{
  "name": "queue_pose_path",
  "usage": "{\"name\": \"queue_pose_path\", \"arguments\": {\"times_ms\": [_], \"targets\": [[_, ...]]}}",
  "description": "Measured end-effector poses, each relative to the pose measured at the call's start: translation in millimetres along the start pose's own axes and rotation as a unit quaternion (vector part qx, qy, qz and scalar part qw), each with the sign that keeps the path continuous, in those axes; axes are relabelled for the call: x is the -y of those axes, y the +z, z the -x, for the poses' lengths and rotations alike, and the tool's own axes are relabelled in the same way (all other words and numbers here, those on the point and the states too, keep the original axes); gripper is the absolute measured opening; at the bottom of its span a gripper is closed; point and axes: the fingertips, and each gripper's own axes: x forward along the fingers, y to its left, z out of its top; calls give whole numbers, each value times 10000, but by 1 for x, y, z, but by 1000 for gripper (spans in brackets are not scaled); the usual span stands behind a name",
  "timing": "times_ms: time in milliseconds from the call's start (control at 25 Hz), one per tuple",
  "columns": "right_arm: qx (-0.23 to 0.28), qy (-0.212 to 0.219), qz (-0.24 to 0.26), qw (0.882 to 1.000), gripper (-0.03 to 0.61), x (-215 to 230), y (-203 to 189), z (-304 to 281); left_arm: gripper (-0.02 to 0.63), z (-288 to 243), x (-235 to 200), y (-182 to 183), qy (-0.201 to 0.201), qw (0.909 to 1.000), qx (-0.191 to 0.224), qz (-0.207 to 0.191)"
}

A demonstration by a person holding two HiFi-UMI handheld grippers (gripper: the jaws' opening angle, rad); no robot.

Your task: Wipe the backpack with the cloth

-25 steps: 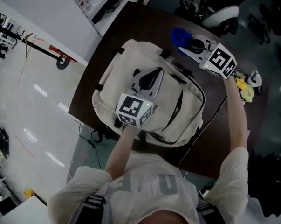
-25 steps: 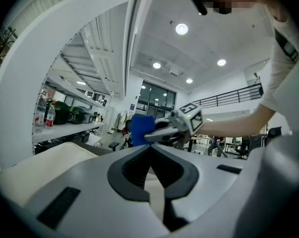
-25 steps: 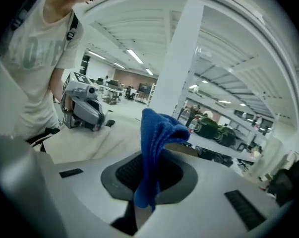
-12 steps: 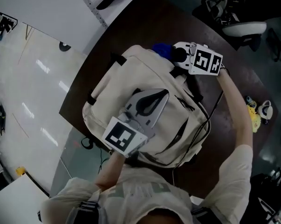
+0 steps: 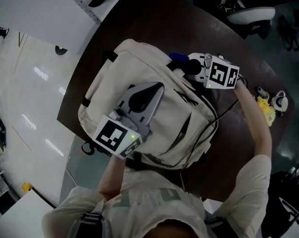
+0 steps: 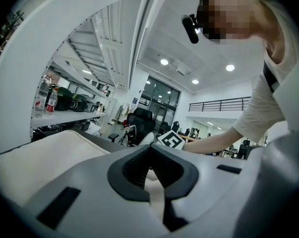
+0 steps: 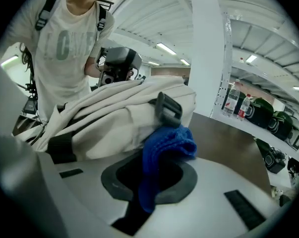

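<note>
A cream backpack [image 5: 154, 108] lies flat on the dark brown table [image 5: 139, 19]. My left gripper [image 5: 150, 88] rests on the middle of the bag, and its jaws are shut on a fold of cream fabric [image 6: 156, 197]. My right gripper [image 5: 185, 66] is at the bag's far top edge, shut on the blue cloth [image 5: 176, 58]. In the right gripper view the blue cloth [image 7: 166, 145] bunches out of the jaws and touches the backpack [image 7: 109, 118] just under a grey buckle [image 7: 169, 110]. The left gripper view shows the backpack [image 6: 40, 157] low on the left.
A yellow object [image 5: 264, 108] and a white one [image 5: 279, 100] lie on the table's right side. A black cable [image 5: 89, 148] hangs at the near left table edge. An office chair [image 5: 248, 16] stands beyond the table. Bottles [image 7: 233, 100] stand on a shelf.
My right gripper has carried the blue cloth from the table beyond the bag to the backpack's top edge. The left gripper stays on the bag's middle.
</note>
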Motion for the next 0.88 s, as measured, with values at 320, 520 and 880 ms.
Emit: {"name": "queue_pose_path", "arguments": {"times_ms": [320, 520, 880], "targets": [[127, -509, -528, 9972, 41, -38, -18, 34, 5, 0, 0, 1, -4, 10000, 22, -75], [47, -468, -866, 9951, 41, -74, -36, 43, 5, 0, 2, -1, 25, 10000, -22, -87], [63, -419, -1192, 9920, 41, -129, -50, 54, 5, -4, 6, -5, 109, 9989, -181, -419]]}}
